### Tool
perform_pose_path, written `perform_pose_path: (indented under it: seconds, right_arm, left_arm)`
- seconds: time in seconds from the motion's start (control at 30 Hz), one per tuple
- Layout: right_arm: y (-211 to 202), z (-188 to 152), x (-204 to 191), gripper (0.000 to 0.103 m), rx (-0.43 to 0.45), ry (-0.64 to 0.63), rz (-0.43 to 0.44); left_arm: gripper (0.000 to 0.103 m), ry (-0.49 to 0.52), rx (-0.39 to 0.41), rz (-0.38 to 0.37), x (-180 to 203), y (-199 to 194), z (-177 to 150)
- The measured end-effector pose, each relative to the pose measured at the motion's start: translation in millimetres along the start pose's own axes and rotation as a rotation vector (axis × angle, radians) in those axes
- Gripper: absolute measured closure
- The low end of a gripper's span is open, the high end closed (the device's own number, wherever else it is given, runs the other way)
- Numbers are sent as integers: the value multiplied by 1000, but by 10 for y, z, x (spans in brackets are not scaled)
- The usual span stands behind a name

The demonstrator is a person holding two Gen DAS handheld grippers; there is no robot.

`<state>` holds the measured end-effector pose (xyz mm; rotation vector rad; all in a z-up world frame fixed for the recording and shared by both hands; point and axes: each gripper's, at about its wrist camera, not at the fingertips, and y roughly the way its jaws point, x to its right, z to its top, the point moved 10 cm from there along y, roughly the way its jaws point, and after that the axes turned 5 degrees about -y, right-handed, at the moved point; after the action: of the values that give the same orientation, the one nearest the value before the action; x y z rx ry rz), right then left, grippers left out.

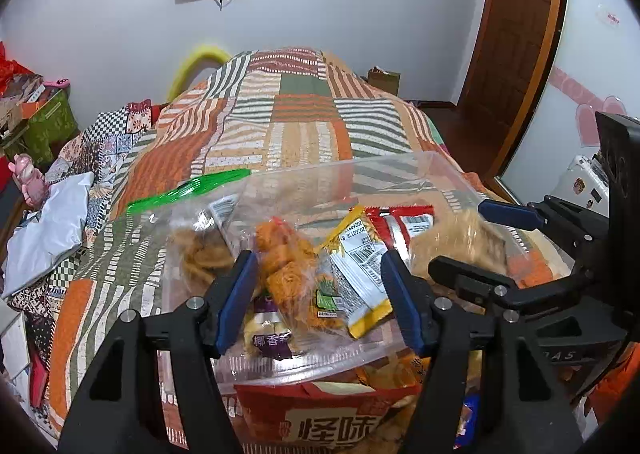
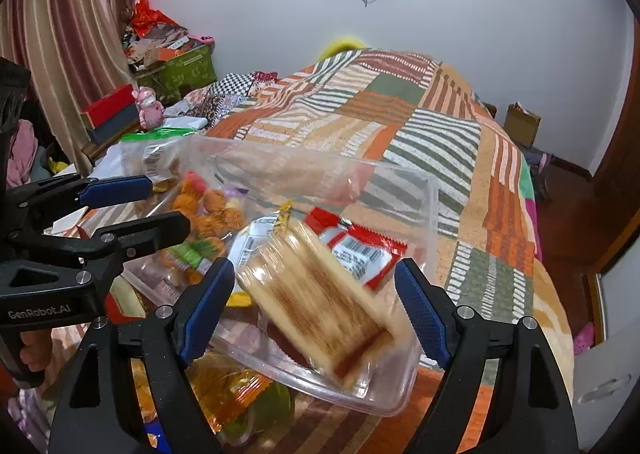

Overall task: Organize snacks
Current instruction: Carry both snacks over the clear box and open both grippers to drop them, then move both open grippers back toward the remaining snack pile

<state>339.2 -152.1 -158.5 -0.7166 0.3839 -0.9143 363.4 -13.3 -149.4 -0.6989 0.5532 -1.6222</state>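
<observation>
The bedspread (image 1: 304, 122) is a patchwork of orange, olive-green, tan and rust blocks, most crossed by white stripes. On it the storage box (image 2: 430, 190) is clear plastic, and the bag's zip strip (image 1: 188, 190) is bright green. Inside, the fried snack pieces (image 1: 280, 254) are orange, one packet (image 1: 360, 286) is yellow with a white barcode panel, another (image 2: 360, 250) is red and silver. The wrapped biscuits (image 2: 316, 294), blurred, look pale yellow banded with brown. Both grippers have black frames and blue finger pads (image 2: 420, 314).
</observation>
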Motion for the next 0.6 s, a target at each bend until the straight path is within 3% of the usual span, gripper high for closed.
perform_pose_path:
  seconds: [0.33,0.6]
  right_arm:
    - [-317,61,-19,22,64,-13,-19]
    - [-653,-29,-96,20,117,-12,-15]
  left_arm:
    - [31,-1,74,-14,41,-448,40]
    - [26,-9,87,-10,23,-736,-180]
